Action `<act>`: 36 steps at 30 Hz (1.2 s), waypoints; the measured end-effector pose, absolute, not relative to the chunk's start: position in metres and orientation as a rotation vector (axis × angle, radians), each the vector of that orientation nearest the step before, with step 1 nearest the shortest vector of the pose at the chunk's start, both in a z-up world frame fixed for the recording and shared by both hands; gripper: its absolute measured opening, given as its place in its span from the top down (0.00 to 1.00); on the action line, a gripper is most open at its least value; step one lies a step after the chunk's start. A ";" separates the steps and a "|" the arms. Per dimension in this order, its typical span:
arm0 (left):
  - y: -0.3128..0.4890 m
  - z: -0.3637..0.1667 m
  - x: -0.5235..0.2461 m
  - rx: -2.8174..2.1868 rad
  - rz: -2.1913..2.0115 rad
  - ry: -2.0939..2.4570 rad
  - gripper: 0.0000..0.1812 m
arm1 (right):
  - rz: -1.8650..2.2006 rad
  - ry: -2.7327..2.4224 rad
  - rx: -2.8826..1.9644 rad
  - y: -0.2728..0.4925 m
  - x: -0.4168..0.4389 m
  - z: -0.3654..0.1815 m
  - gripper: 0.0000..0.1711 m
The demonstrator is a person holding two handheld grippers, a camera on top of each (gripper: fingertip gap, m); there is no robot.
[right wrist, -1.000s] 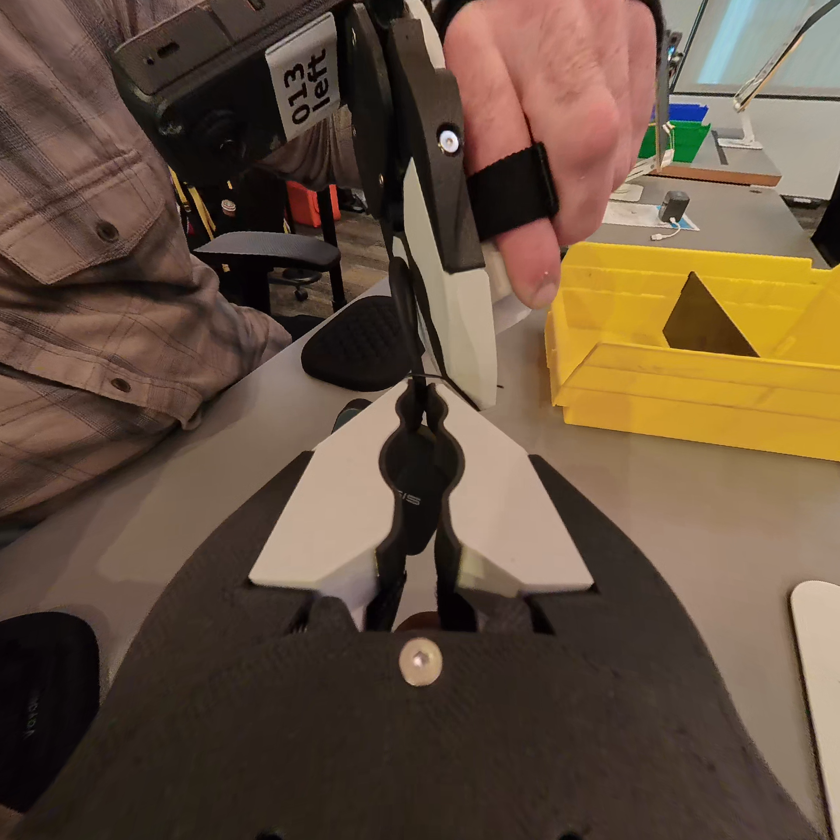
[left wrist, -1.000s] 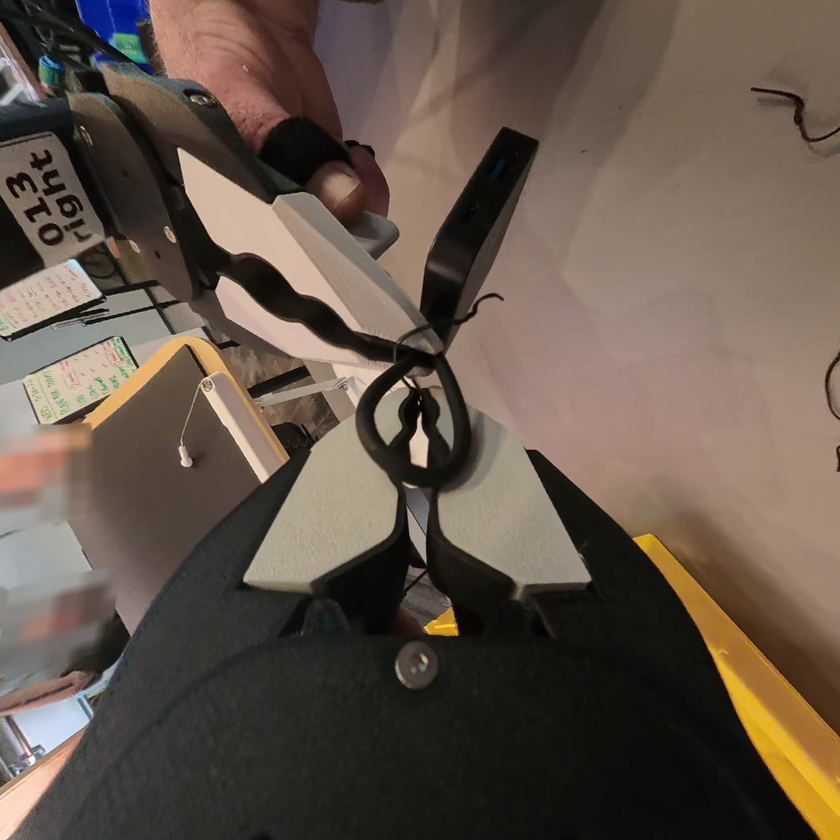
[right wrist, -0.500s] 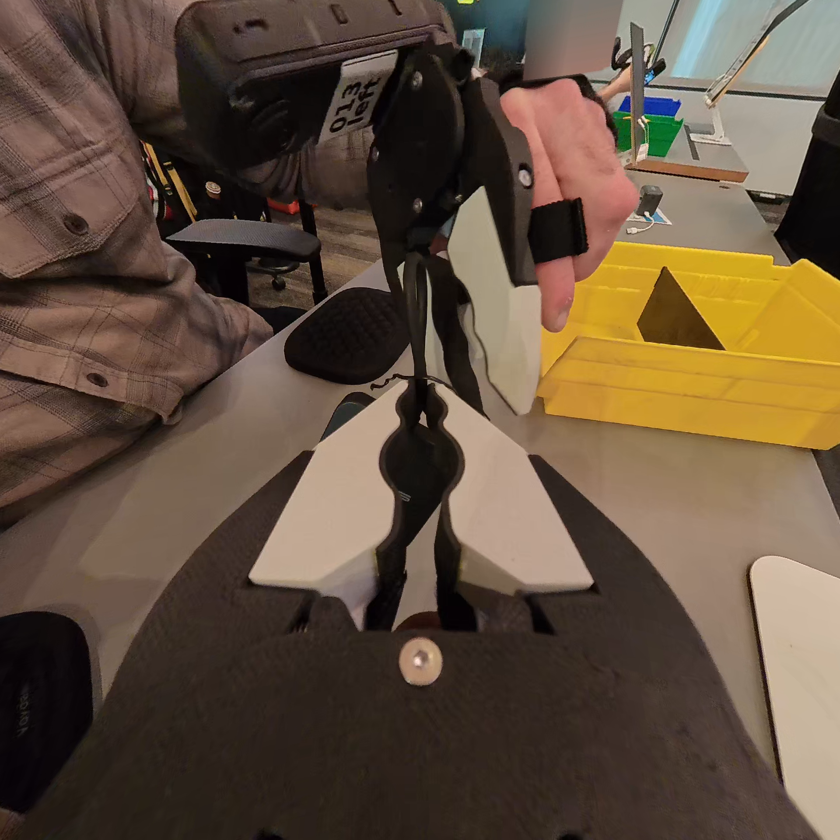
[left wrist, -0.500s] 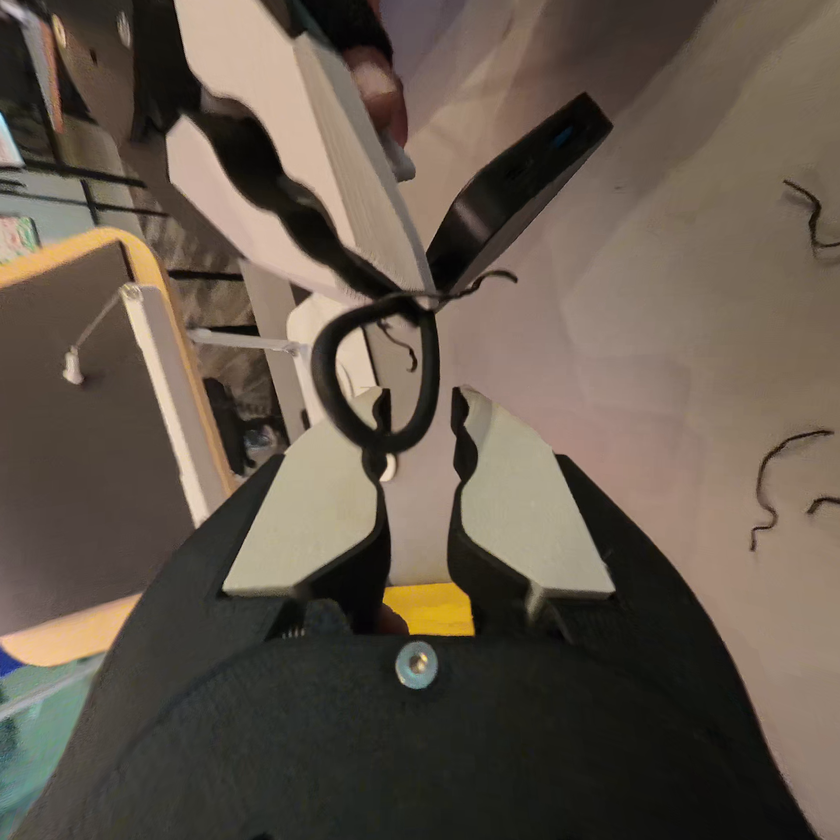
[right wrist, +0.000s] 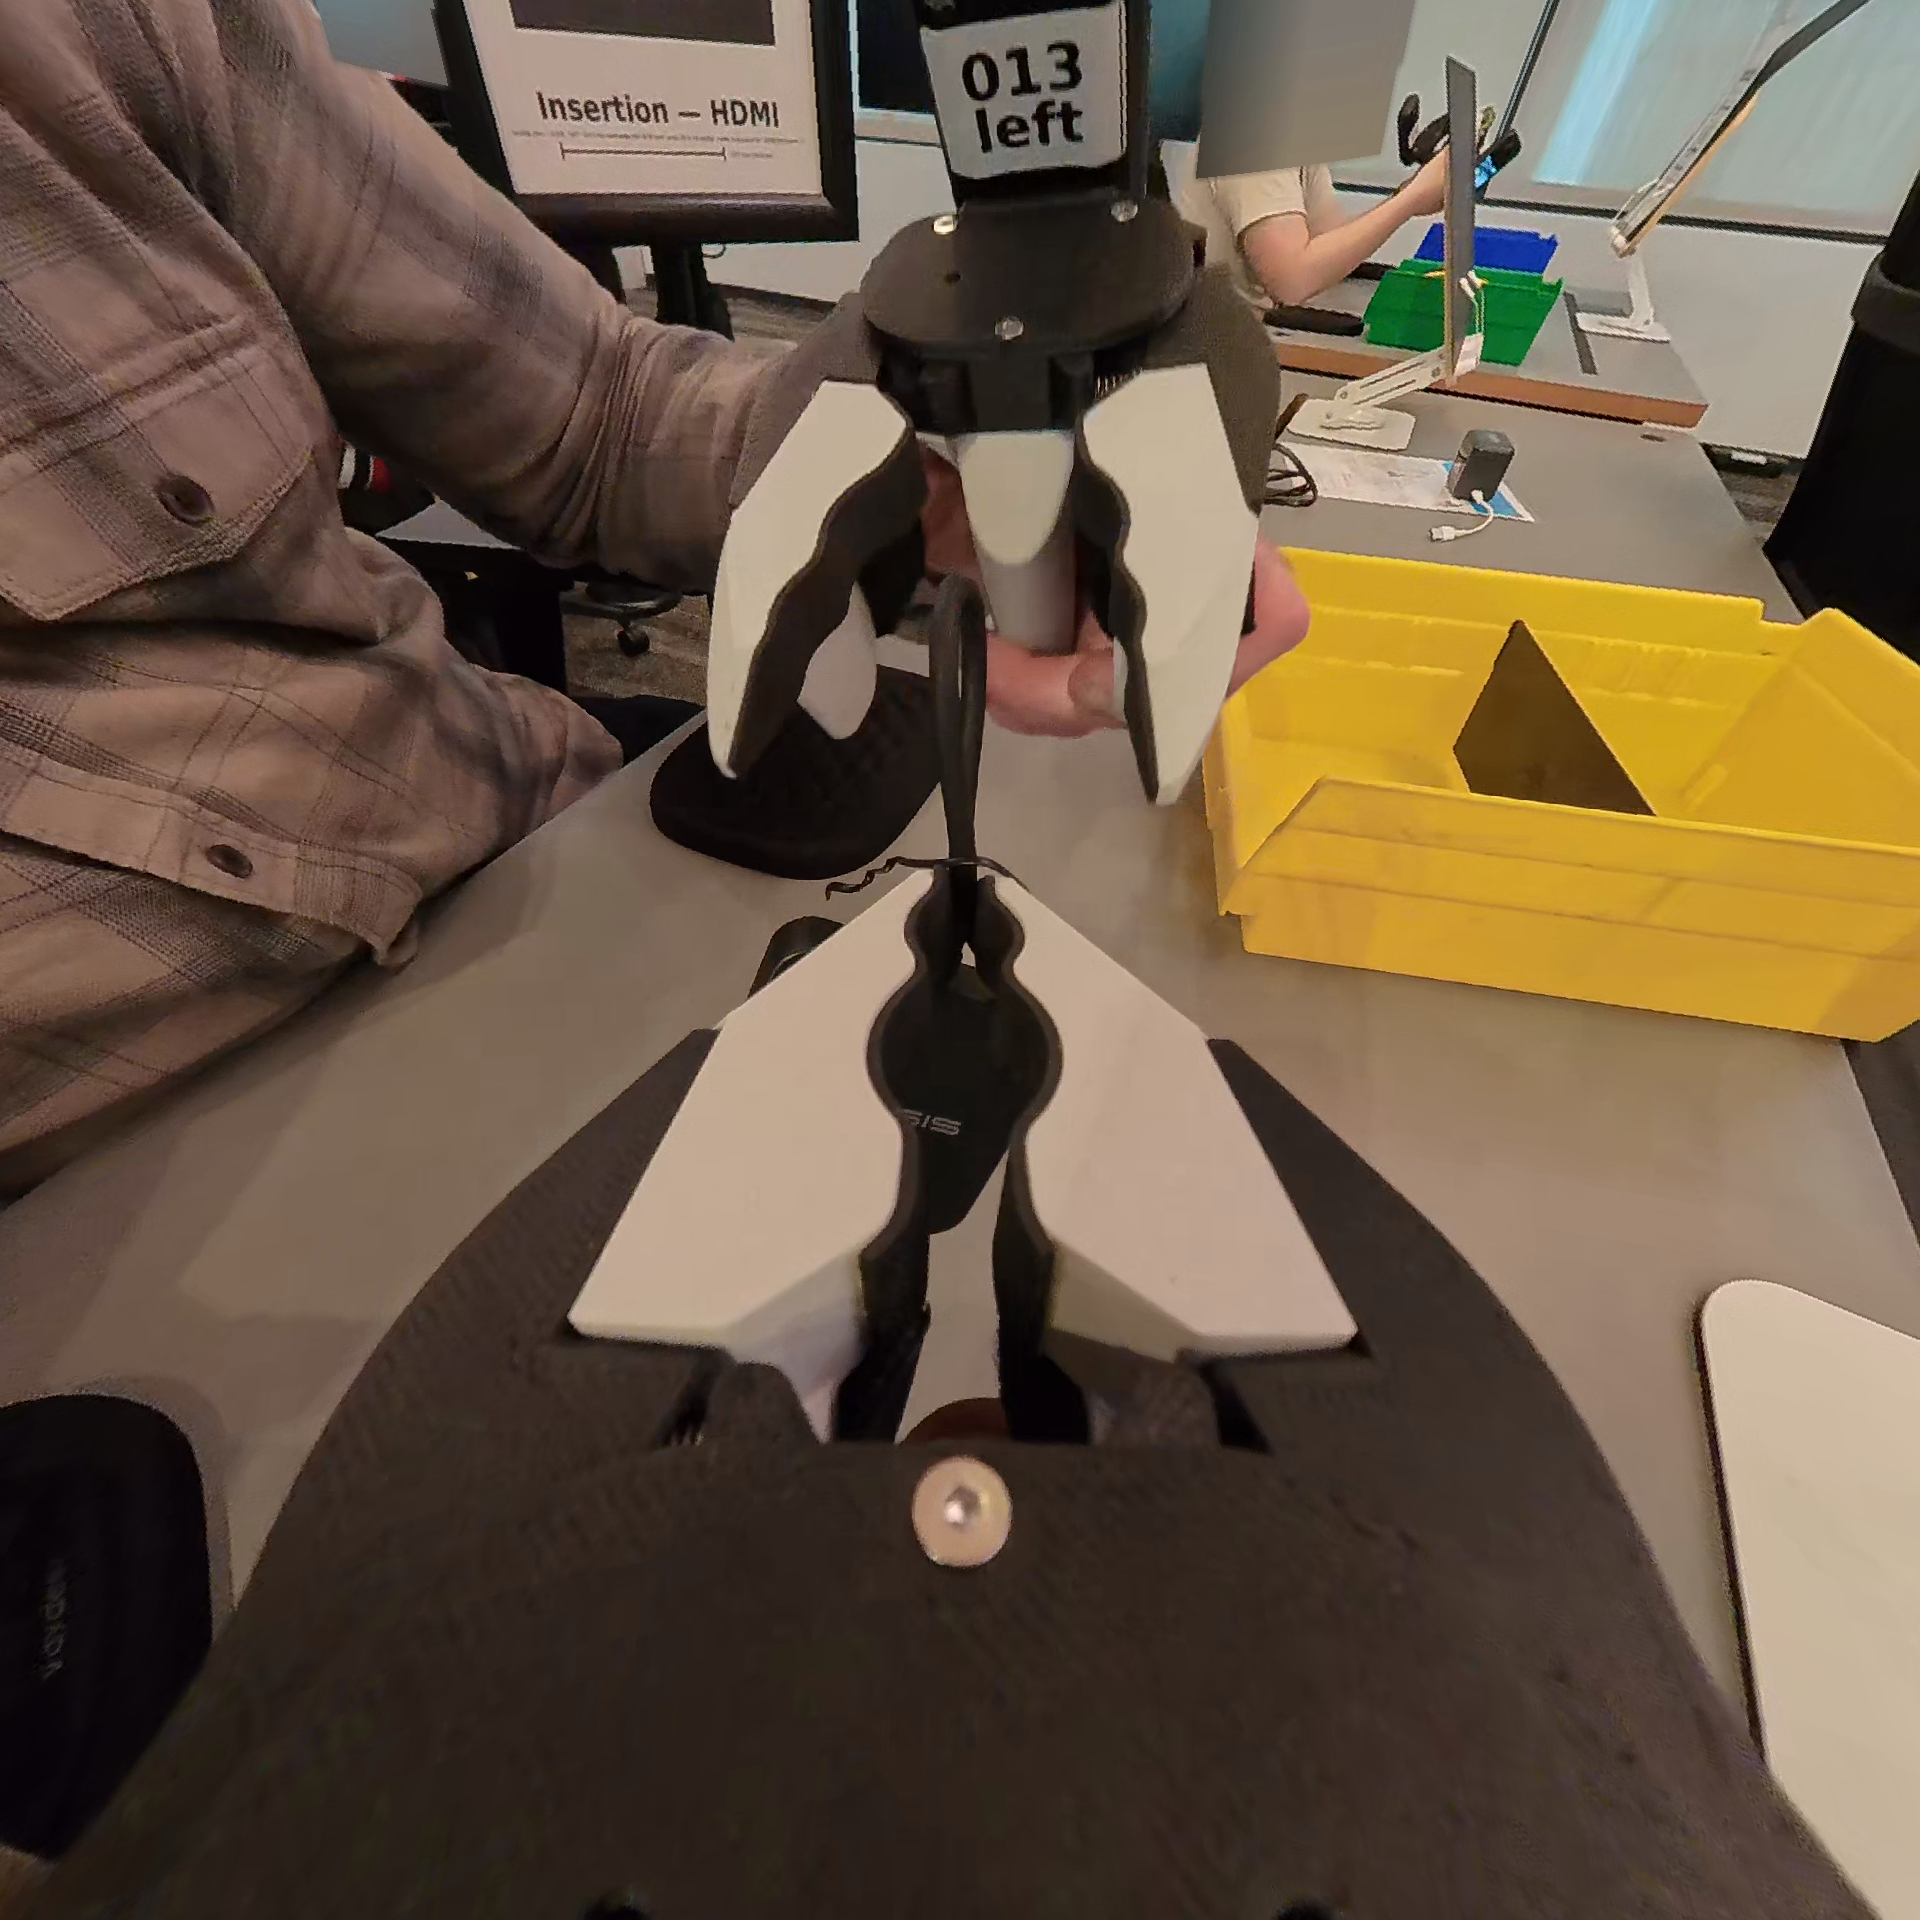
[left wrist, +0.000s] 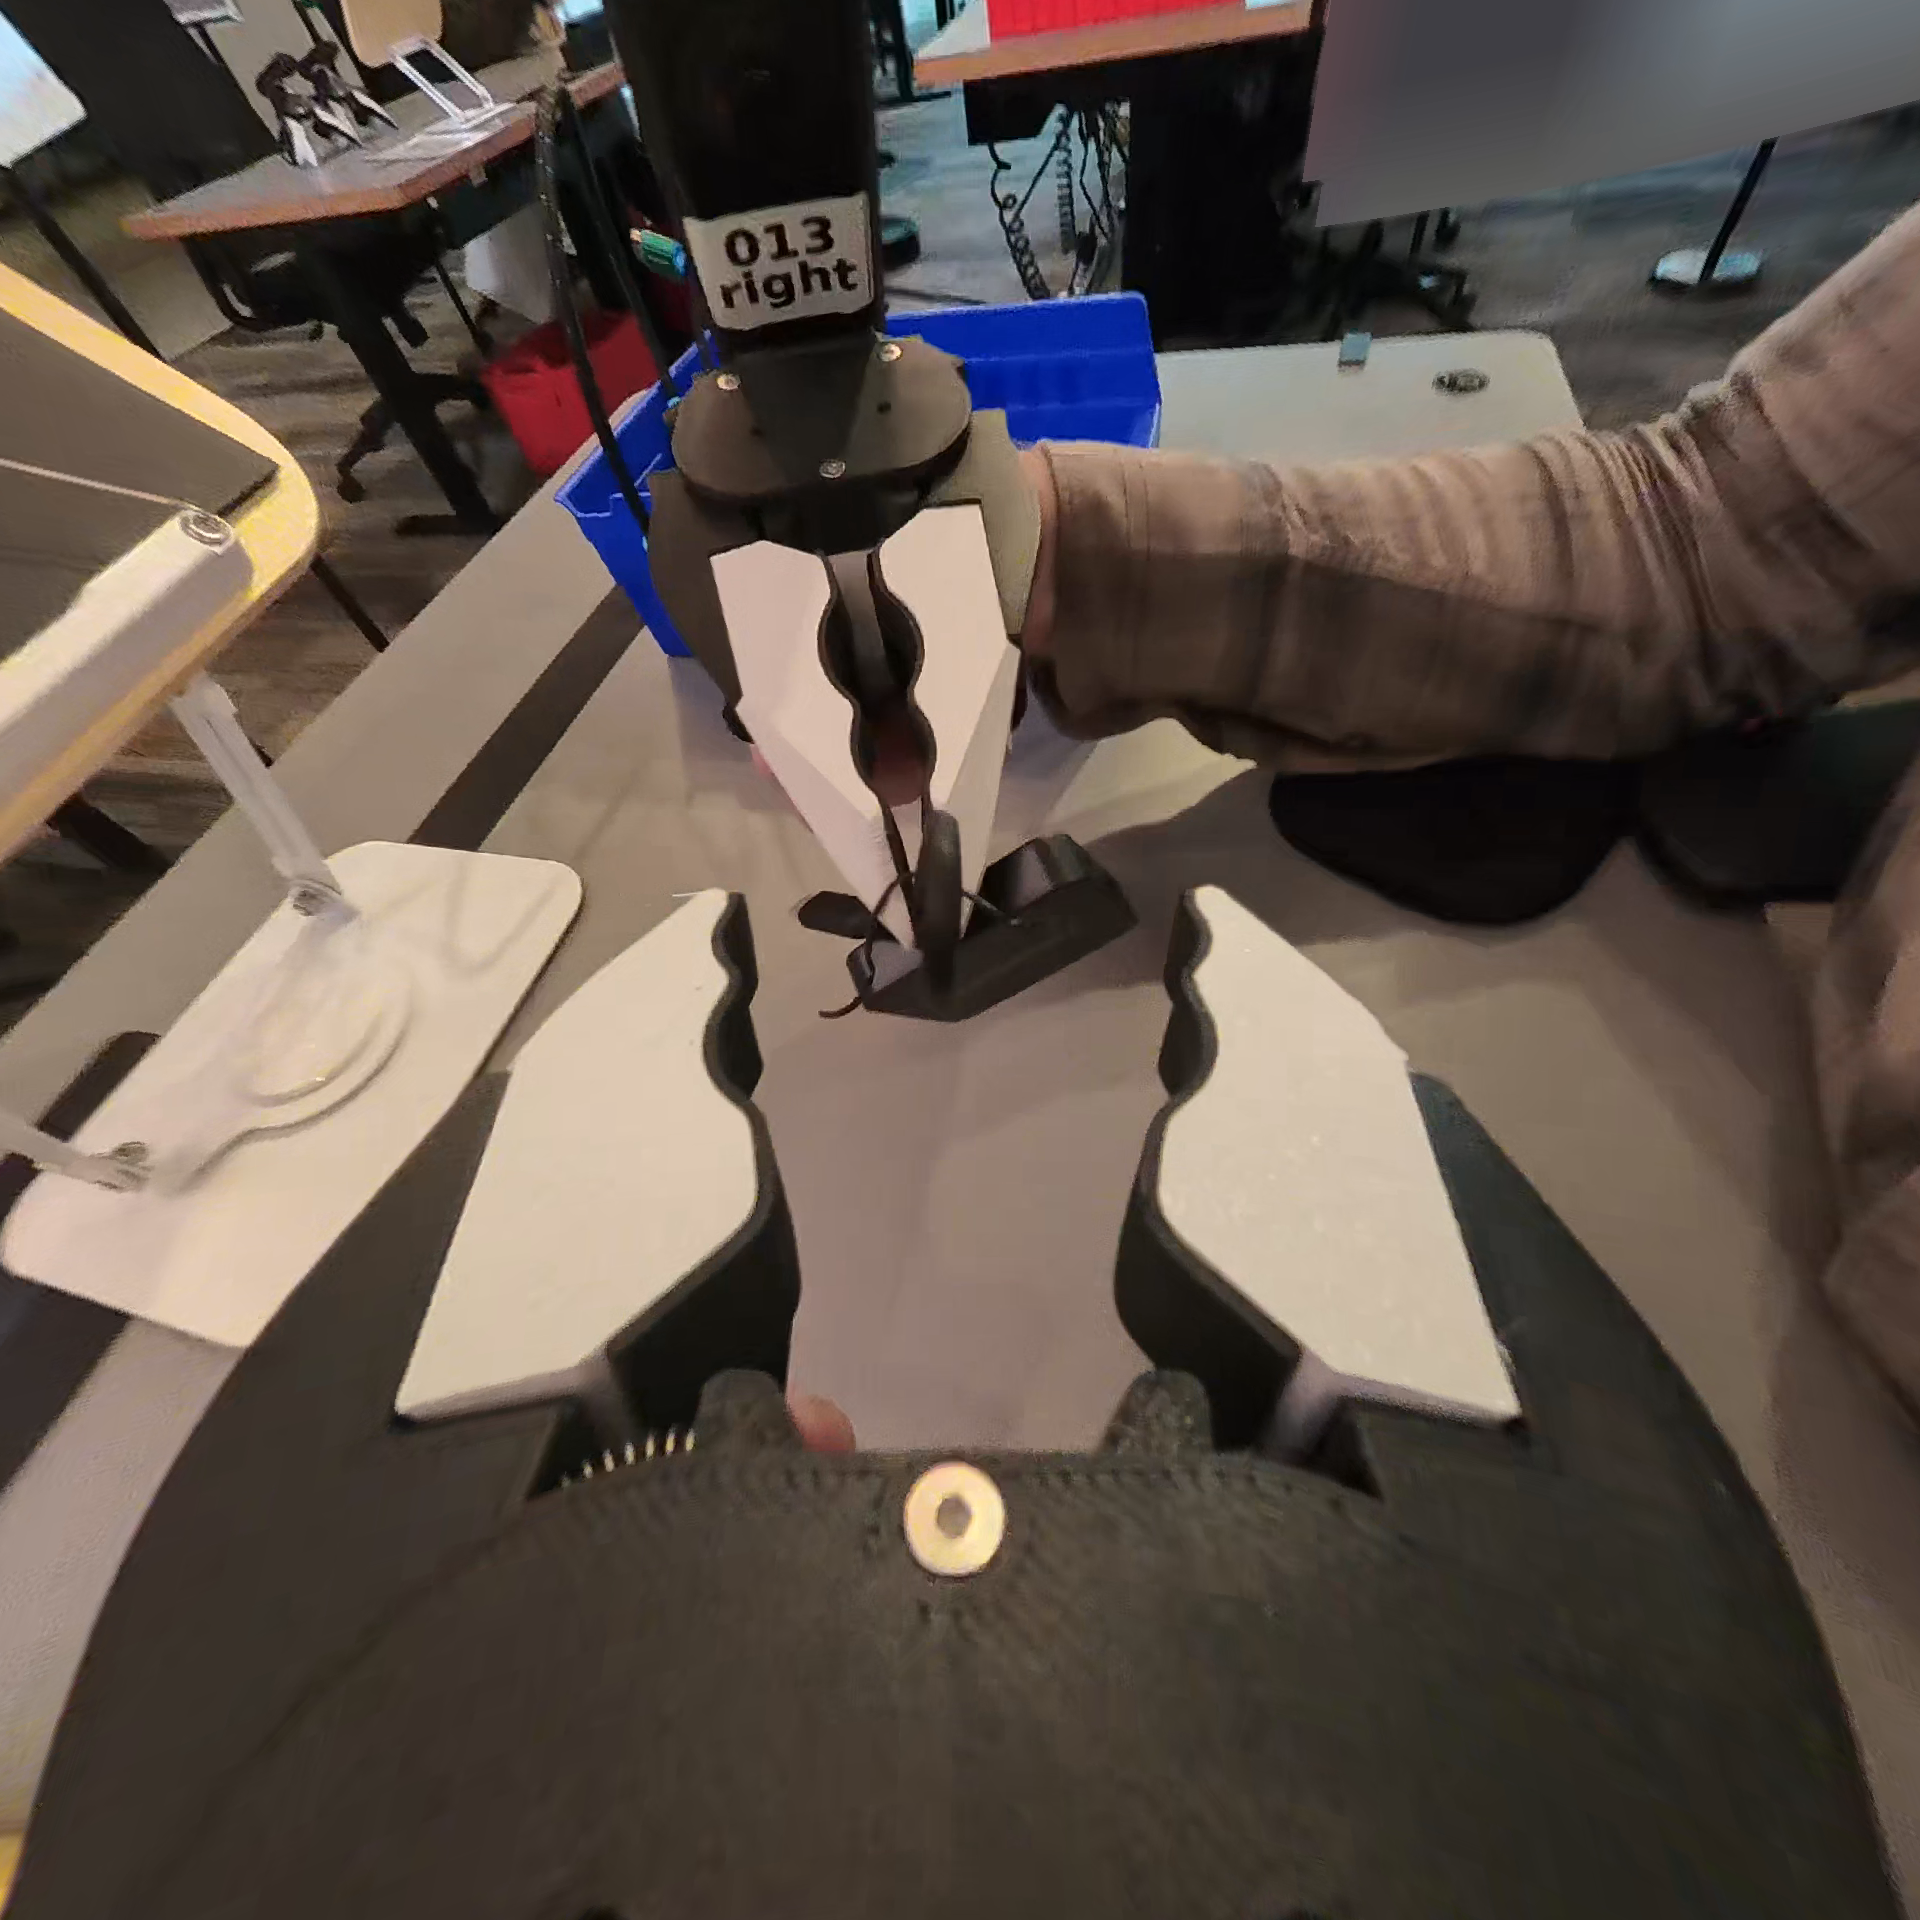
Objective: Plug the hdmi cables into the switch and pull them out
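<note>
The black switch (left wrist: pixel 1003 940) lies on the grey table (left wrist: pixel 1351 1039), a small flat box seen end-on from the left wrist view. A thin black cable (right wrist: pixel 961 717) stands up from it in a narrow loop, bound near the bottom with a twist tie (right wrist: pixel 914 871).

The right gripper (right wrist: pixel 961 894) points down at the switch with its white fingers (right wrist: pixel 790 1132) pressed together, pinching the cable just at the tie; the dark body of the switch shows through the gap behind the tips. From the left wrist view the same gripper (left wrist: pixel 914 914) comes down from above, its tips meeting right over the near end of the switch.

The left gripper (left wrist: pixel 961 914) is spread wide and holds nothing. It hovers apart from the switch, facing it, with bare table between its fingers (left wrist: pixel 613 1143). In the right wrist view it (right wrist: pixel 940 774) hangs above the cable loop, which rises between its parted fingers without clearly touching them.

A yellow bin (right wrist: pixel 1558 831) sits on the table to one side, a blue bin (left wrist: pixel 1039 364) behind the right gripper, and a white stand base (left wrist: pixel 260 1091) near the left gripper. Plaid sleeves (left wrist: pixel 1455 592) reach to both tools.
</note>
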State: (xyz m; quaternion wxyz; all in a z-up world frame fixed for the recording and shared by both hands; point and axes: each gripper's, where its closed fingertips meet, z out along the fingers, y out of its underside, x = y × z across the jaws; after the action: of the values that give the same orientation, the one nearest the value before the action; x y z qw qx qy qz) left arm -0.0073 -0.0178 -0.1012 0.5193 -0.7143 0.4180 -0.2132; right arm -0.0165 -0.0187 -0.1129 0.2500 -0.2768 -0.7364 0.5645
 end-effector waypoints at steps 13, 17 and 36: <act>-0.001 -0.118 0.000 -1.728 -0.688 0.754 0.89 | 1.545 -1.986 -0.743 -0.016 -0.014 -0.109 1.00; -0.004 -0.118 0.001 -1.713 -0.691 0.781 0.91 | 1.553 -1.992 -0.734 -0.018 -0.013 -0.108 1.00; -0.005 -0.109 -0.002 -1.613 -0.591 0.745 0.97 | 1.644 -1.927 -0.707 -0.018 -0.011 -0.098 1.00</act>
State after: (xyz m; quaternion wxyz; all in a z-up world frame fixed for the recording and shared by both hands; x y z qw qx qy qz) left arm -0.0017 -0.0053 -0.1092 0.5927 -0.6937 0.3204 -0.2543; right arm -0.0107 -0.0180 -0.0977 0.2531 -0.2600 -0.7090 0.6047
